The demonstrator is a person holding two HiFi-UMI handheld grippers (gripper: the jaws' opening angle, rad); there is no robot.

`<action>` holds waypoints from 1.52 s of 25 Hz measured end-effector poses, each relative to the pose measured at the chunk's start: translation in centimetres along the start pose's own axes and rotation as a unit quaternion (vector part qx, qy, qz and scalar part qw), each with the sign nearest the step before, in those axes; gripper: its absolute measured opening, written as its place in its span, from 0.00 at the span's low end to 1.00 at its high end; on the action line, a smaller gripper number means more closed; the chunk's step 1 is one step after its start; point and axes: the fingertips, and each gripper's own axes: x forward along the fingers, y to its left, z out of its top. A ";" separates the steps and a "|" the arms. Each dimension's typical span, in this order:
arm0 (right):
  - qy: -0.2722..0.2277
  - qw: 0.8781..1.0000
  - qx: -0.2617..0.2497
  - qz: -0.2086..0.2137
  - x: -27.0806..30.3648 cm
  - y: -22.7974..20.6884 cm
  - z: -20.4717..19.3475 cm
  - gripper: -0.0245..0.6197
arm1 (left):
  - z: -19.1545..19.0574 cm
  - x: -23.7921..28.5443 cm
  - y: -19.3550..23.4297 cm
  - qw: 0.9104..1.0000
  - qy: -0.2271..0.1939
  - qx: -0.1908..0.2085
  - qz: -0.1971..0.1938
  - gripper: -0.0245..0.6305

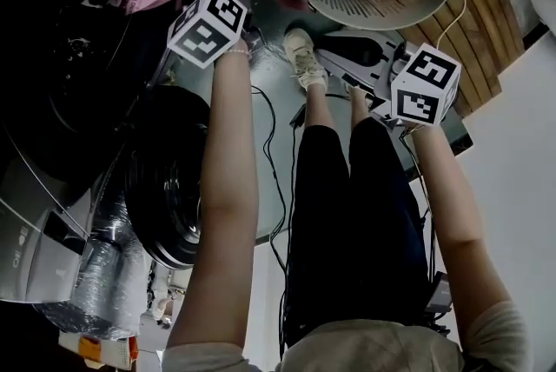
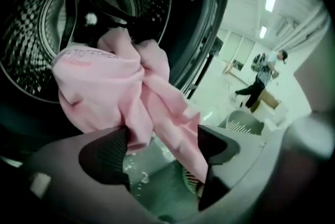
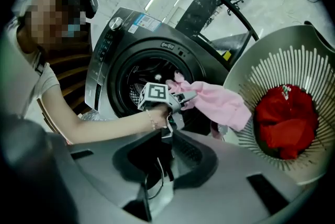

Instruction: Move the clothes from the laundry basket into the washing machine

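Counts: 2 claws, 2 marker cubes, 2 garments, 1 basket, 1 washer.

Left claw [image 2: 162,132]: released, ribbed dark pads wide apart. A fold of the soft, crumpled pink cloth garment [image 2: 104,87] trails loosely down between them, not pinched. The rest of it is bunched at the mouth of the perforated shiny metal drum [image 2: 31,34].

Right claw [image 3: 170,136]: clenched almost together, with nothing in it. It is held well apart from the washer.

The dark grey front-loading washing machine [image 3: 112,55] has a round opening and a smooth panel. Its door is open.

The round pale plastic laundry basket [image 3: 301,63] has slatted walls and stands just beside the washer. One rumpled red cloth garment [image 3: 285,115] lies inside it.

Each claw carries one black-and-white marker cube: left [image 1: 207,24], right [image 1: 425,85].
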 end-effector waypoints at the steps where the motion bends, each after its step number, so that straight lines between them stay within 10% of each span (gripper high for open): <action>1: -0.001 1.000 0.000 -0.005 -0.2 -0.4 0.1 0.15 | -0.1 1.0 0.4 0.999 0.013 0.036 0.026 0.65; 3: -0.003 1.000 0.003 -0.016 -0.5 -1.1 0.2 0.15 | 0.0 2.0 1.9 0.990 0.030 0.109 0.089 0.58; 5: -0.007 1.000 0.008 -0.023 -0.8 -1.4 0.3 0.15 | 0.8 1.3 3.2 0.986 0.014 0.121 0.113 0.14; 6: -0.010 1.000 0.010 -0.025 -1.0 -1.4 0.4 0.15 | 1.6 0.6 3.7 0.988 -0.005 0.113 0.107 0.10; 12: -0.023 0.999 0.014 -0.023 -1.0 -1.7 1.3 0.14 | 12.4 -1.8 9.3 0.972 -0.145 0.111 0.146 0.10; 21: -0.019 1.000 0.013 -0.008 0.4 -0.8 1.0 0.14 | 11.2 -1.1 11.6 0.982 -0.125 -0.001 0.138 0.46; 27: -0.023 1.000 0.012 -0.015 0.2 -1.0 1.4 0.14 | 3.6 -1.3 5.1 0.990 -0.031 0.129 0.051 0.46; 33: -0.030 0.999 0.002 -0.018 0.0 -1.3 2.1 0.14 | 2.4 2.0 6.2 0.974 0.014 0.211 0.079 0.42; 36: -0.032 0.999 0.003 -0.023 -0.3 -1.5 2.1 0.13 | 5.1 0.7 5.1 0.970 -0.029 0.229 0.071 0.07; 38: -0.033 0.999 0.004 -0.026 -0.5 -1.7 2.1 0.13 | 8.8 -0.8 4.7 0.964 -0.095 0.233 0.085 0.07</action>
